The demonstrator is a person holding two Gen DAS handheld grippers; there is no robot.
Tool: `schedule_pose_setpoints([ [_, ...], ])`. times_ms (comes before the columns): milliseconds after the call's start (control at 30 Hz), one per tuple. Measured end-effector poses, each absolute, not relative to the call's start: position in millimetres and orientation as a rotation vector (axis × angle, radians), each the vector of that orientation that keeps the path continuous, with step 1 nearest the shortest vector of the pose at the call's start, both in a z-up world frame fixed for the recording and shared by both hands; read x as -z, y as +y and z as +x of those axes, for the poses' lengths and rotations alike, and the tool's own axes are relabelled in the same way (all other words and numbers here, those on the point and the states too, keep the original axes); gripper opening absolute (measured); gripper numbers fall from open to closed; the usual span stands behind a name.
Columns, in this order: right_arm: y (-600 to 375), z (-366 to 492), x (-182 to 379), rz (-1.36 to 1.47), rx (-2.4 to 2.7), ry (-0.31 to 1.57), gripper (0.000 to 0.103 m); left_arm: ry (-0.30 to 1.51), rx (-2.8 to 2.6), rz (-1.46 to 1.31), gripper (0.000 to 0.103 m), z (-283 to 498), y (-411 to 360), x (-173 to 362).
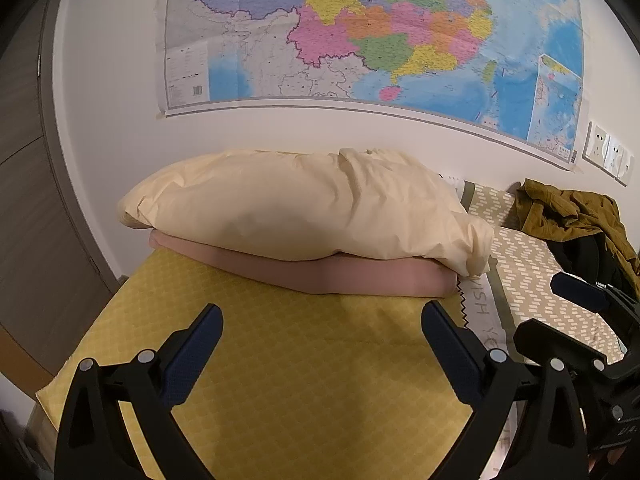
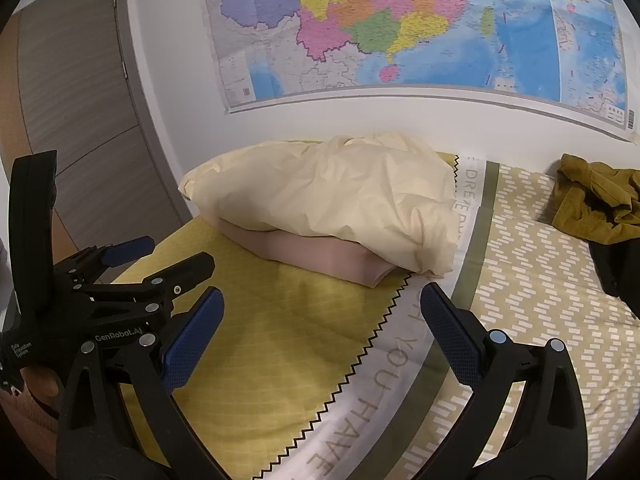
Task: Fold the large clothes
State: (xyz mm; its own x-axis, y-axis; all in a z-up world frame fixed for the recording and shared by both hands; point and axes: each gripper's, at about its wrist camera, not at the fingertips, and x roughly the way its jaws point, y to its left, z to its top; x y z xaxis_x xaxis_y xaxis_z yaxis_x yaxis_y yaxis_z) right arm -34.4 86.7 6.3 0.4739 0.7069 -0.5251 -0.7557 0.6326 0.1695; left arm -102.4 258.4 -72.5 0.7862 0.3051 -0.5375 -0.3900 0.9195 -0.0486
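A crumpled olive-brown garment lies at the bed's far right, against the wall, partly over a black item. My left gripper hovers open over the yellow sheet with nothing between its fingers. My right gripper is open too, just to the right of the left one, above the sheet's zigzag border. Both stand well short of the garment.
A cream puffy bundle rests on folded pink fabric straight ahead. The bed has a yellow sheet and a patterned olive cover. Behind are a wall map, sockets and a grey door on the left.
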Motion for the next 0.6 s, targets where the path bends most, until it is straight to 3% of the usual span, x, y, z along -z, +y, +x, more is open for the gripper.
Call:
schedule_pose_setpoints([
  [600,55,-32,-4,-0.025,-0.836,0.610,0.097,0.588,-0.265,-0.174,0.096,-88,228,79],
])
